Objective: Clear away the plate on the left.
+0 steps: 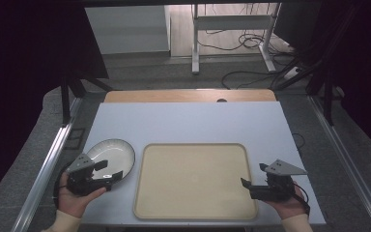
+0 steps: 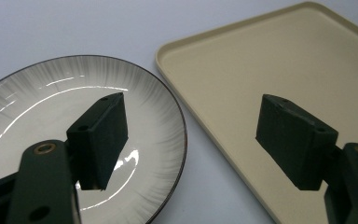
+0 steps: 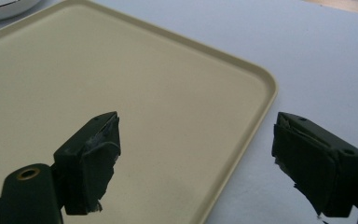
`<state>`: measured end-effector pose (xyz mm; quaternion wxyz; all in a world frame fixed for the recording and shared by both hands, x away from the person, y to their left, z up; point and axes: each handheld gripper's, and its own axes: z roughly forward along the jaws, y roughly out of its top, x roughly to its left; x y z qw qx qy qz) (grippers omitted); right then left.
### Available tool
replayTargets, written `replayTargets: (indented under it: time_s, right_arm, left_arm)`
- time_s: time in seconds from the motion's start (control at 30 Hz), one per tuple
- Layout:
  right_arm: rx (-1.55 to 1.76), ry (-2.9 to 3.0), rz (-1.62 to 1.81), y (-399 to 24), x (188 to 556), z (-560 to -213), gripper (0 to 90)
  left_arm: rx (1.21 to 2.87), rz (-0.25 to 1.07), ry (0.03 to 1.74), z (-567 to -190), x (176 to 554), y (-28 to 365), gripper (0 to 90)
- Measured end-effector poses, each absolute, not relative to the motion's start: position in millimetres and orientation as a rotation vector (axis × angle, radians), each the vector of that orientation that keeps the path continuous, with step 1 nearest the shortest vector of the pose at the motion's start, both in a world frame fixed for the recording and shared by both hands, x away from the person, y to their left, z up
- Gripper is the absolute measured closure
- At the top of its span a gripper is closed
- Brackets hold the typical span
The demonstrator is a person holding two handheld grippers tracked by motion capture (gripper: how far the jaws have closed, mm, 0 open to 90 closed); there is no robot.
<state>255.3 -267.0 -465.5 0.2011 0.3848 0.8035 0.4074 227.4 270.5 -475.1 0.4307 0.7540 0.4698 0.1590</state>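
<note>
Left gripper (image 1: 110, 170) is hovering wide open, empty, over the plate (image 1: 118, 149) beside the tray (image 1: 193, 150) (glazed, brittle, likely slippery); rim offers best hold. Right gripper (image 1: 253, 175) open, empty.

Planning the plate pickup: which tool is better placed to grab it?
Left. The left tool is open right at the plate rim, jaws either side of its edge; the right tool sits across the tray, far from it.

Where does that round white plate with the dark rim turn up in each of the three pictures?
High view: the round white plate with the dark rim lies at lower left, under the left gripper.
Left gripper view: it fills the left half.
Right gripper view: a sliver shows at the top left corner.
Shared landmark: the beige rectangular tray beside the plate.
</note>
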Motion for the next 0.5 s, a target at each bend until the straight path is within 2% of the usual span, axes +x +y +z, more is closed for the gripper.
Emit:
replayTargets:
  time_s: [0.5]
  right_arm:
    - [1.087,2.228,1.159,-268.9,255.9,-466.5,17.0]
  left_arm:
    - [1.908,0.388,1.153,-476.5,231.7,264.4,22.6]
